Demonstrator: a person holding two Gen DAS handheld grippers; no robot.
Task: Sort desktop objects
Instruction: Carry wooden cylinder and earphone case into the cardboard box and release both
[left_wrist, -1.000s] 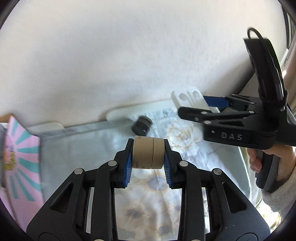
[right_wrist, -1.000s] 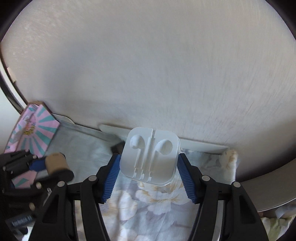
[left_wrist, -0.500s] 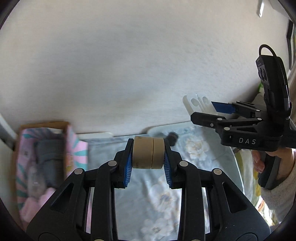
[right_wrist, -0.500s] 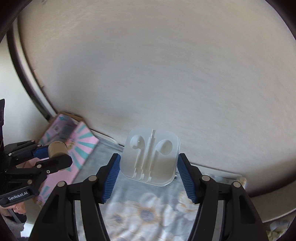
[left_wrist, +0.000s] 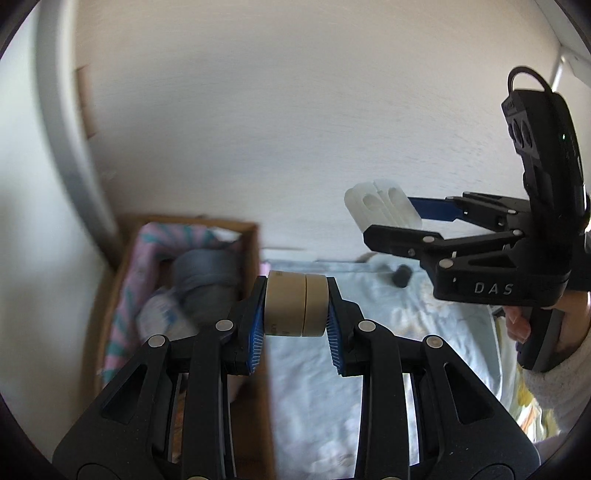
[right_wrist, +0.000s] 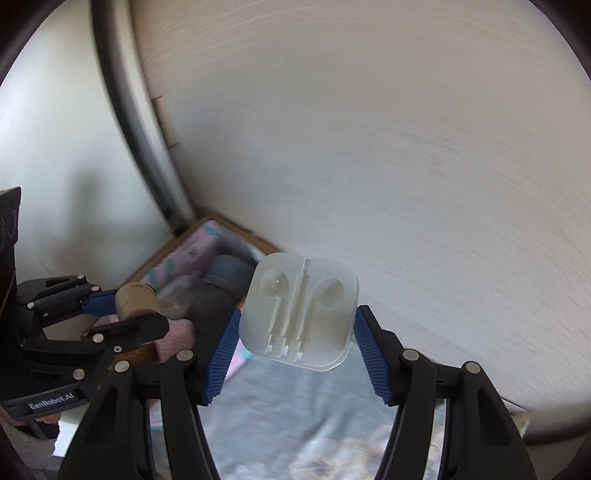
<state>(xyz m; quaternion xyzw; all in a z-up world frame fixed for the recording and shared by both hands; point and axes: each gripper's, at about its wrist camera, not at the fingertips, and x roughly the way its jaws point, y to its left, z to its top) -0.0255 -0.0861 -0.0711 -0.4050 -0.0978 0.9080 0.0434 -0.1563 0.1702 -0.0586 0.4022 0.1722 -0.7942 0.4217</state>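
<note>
A pale blue cloth printed with faint flowers covers the tabletop, blurred in both views, and its flower pattern shows more plainly toward the near edge in the right wrist view. Behind it rises a broad off-white wall with a fine horizontal grain, filling most of each view. At the left a curved grey bar runs up beside the wall, seen darker in the right wrist view, with a plain white wall beyond it.
</note>
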